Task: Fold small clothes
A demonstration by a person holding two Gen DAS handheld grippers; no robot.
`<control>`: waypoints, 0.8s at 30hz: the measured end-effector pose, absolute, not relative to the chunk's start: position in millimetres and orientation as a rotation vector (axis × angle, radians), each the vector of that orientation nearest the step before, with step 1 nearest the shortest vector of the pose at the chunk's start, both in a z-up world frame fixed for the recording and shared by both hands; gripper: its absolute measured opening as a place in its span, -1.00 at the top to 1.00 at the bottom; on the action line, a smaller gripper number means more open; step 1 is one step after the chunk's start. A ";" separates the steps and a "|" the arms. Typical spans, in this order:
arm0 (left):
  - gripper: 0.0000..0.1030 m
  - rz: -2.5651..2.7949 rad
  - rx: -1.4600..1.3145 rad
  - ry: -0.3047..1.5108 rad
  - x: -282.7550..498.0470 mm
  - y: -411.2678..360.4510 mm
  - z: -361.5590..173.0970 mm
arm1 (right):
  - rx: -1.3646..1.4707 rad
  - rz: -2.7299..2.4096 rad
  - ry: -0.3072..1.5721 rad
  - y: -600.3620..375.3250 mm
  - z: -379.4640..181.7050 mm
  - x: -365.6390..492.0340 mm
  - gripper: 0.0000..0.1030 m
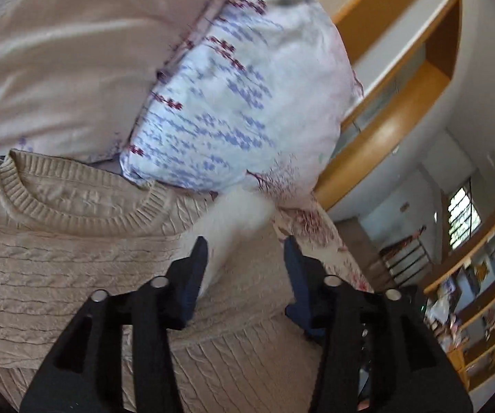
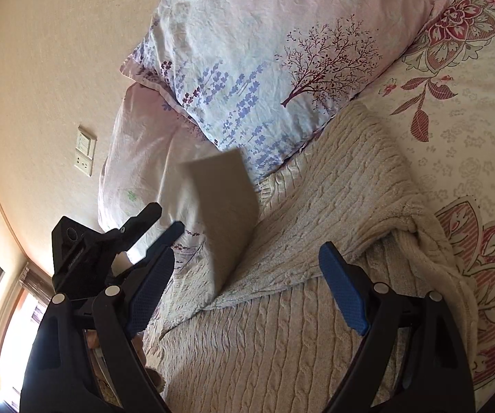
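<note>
Floral bedding [image 2: 454, 130] covers the bed, with two pillows stacked against the cream wall: a lavender-print pillow [image 2: 247, 69] on top of a plain pink pillow [image 2: 137, 158]. A wall switch plate [image 2: 85, 151] sits on the wall beside them. Across the room, wooden shelves [image 1: 481, 296] hold small clutter.

Spread over the bed lies a beige cable-knit sweater [image 1: 75, 247], its ribbed collar toward the pillows. One sleeve [image 2: 223, 206] hangs lifted above the body of the garment and is motion-blurred in the right wrist view.

The left gripper [image 1: 247, 251] has its jaws apart, with that pale sleeve passing between them; I cannot tell whether they touch it. The right gripper [image 2: 247, 275] hovers low over the sweater's lower half with its blue pads [image 2: 342, 289] spread wide, holding nothing.
</note>
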State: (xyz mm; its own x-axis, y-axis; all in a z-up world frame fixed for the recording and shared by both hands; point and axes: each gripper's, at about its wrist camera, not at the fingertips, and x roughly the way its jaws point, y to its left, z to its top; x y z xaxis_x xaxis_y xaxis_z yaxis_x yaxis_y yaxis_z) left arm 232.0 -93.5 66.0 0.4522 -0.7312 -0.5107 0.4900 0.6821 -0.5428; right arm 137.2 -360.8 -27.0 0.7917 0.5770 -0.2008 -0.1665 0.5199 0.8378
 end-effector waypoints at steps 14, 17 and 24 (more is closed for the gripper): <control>-0.24 -0.184 -0.341 0.821 249.7 158.4 57.8 | 0.728 0.319 0.822 -365.4 4.7 198.7 -0.01; -0.20 -0.150 -0.372 0.880 254.6 177.7 38.0 | 0.686 0.287 0.892 -353.4 -8.8 216.2 0.08; 0.14 -0.211 -0.422 0.947 264.2 174.6 13.3 | 0.570 0.290 0.899 -326.2 -14.5 217.5 0.69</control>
